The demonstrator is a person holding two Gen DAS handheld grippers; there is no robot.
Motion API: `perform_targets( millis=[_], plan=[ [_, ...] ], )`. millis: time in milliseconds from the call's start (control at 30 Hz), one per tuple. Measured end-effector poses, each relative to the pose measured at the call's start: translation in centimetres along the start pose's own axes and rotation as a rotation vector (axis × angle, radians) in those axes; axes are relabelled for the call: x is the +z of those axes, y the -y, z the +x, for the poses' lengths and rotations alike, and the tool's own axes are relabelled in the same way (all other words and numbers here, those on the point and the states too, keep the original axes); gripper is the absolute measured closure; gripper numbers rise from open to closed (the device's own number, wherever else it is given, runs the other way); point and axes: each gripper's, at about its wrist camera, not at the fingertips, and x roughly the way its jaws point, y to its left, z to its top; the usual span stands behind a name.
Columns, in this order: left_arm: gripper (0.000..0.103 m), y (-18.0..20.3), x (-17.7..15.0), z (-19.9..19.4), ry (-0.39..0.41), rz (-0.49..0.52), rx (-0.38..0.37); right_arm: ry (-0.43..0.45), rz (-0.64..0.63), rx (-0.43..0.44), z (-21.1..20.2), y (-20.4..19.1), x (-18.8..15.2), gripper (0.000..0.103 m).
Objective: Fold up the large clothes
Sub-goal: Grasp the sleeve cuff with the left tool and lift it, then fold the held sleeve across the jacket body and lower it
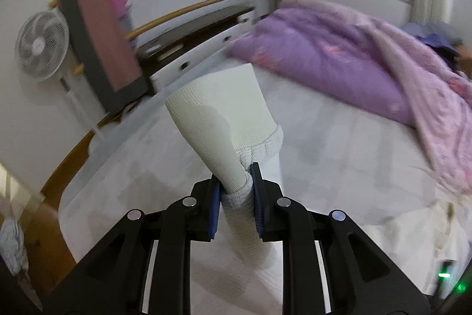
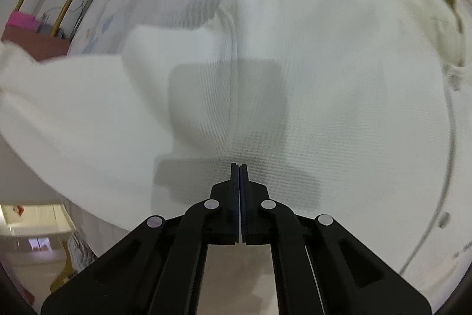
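We judge white knit garment (image 1: pixel 218 108) soft, limp; left hand-held gripper (image 1: pixel 236 182) clamps ribbed cuff; right hand-held gripper (image 2: pixel 239 166) clenched, nothing visibly pinched

Cream-white garment (image 2: pixel 339 96), fine ribbed waffle knit; sleeve cuff (image 1: pixel 236 120) the same off-white, with a denser ribbed band. Left hand-held gripper (image 1: pixel 236 182) black with blue pads (image 1: pixel 214 208). Beyond it, a white bed sheet (image 1: pixel 339 155), a lilac quilt (image 1: pixel 324 49) with pink floral print, and a white fan (image 1: pixel 41 45).
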Motion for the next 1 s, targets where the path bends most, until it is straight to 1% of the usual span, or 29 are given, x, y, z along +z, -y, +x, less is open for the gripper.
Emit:
perform_targets(
  millis=[67,133,200,300,333,367,467,500,533,567,633,667,733,767,833,867,967,1000],
  plan=[
    [0.084,2.5,0.0,-2.7,0.016,-0.002,-0.068,-0.024,0.024,0.011,1.3,0.7,-0.2,0.102],
    [0.084,5.5,0.0,-5.1,0.041,0.015,-0.080,-0.013,0.067,0.048,1.9,1.5,-0.3,0.103],
    [0.086,8.6,-0.2,-6.9,0.056,0.060,-0.107,-0.009,0.086,0.073,2.1,1.9,-0.4,0.103],
    [0.086,13.5,-0.7,-9.2,0.056,0.099,-0.171,-0.014,0.126,0.125,1.9,2.4,-0.4,0.103],
    [0.086,14.6,-1.0,-9.6,0.056,0.106,-0.188,-0.017,0.138,0.141,1.7,2.4,-0.4,0.103],
    [0.086,16.8,-1.3,-10.3,0.050,0.124,-0.212,-0.015,0.145,0.156,1.4,2.5,-0.4,0.102],
    [0.086,22.6,-3.1,-12.8,0.044,0.169,-0.296,0.043,0.178,0.257,-1.9,3.6,-0.5,0.102],
    [0.086,24.7,-3.8,-13.6,0.046,0.184,-0.320,0.073,0.186,0.294,-3.9,4.5,-0.8,0.102],
    [0.086,27.1,-4.8,-14.4,0.041,0.213,-0.344,0.106,0.188,0.304,-5.7,5.4,-1.2,0.102],
    [0.086,28.8,-5.3,-14.7,0.033,0.240,-0.358,0.136,0.198,0.303,-7.4,6.6,-1.6,0.102],
    [0.086,33.1,-7.3,-15.1,0.014,0.310,-0.387,0.212,0.258,0.300,-11.6,10.1,-3.0,0.102],
    [0.086,34.4,-8.2,-15.1,0.007,0.328,-0.400,0.237,0.279,0.290,-13.0,11.5,-3.6,0.102],
    [0.086,38.3,-10.4,-14.8,-0.023,0.366,-0.441,0.291,0.313,0.235,-16.1,14.7,-5.1,0.102],
    [0.086,39.4,-11.7,-14.6,-0.036,0.392,-0.445,0.315,0.336,0.194,-17.8,16.8,-6.2,0.102],
    [0.086,43.3,-14.8,-13.8,-0.070,0.457,-0.464,0.340,0.387,0.114,-20.1,20.5,-8.1,0.102],
    [0.086,44.4,-15.9,-13.2,-0.094,0.477,-0.475,0.350,0.404,0.086,-20.8,21.9,-9.0,0.102],
    [0.086,48.9,-21.0,-10.9,-0.199,0.564,-0.517,0.361,0.456,0.012,-22.8,26.6,-11.8,0.101],
    [0.087,50.3,-23.2,-9.9,-0.258,0.597,-0.535,0.350,0.472,-0.018,-23.0,27.9,-12.8,0.101]
  ],
)
